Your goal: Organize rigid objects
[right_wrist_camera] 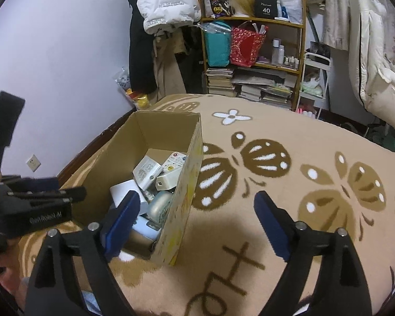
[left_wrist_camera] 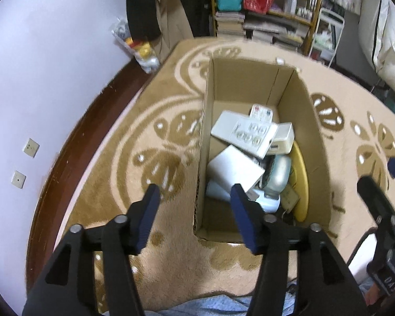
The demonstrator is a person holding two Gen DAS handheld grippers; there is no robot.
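Both the left gripper [left_wrist_camera: 194, 197] and right gripper [right_wrist_camera: 197, 205] hang spread wide and empty beside the cardboard box [left_wrist_camera: 297, 100], apparently because its remotes [left_wrist_camera: 252, 131] and boxes are already gathered inside.

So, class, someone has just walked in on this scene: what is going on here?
A person holds a gripper in each hand over a patterned rug. Both the left gripper and the right gripper have their jaws open and hold nothing. Between them stands an open cardboard box, already piled with rigid things such as a white remote control and a yellow plate. No loose items show on the rug.
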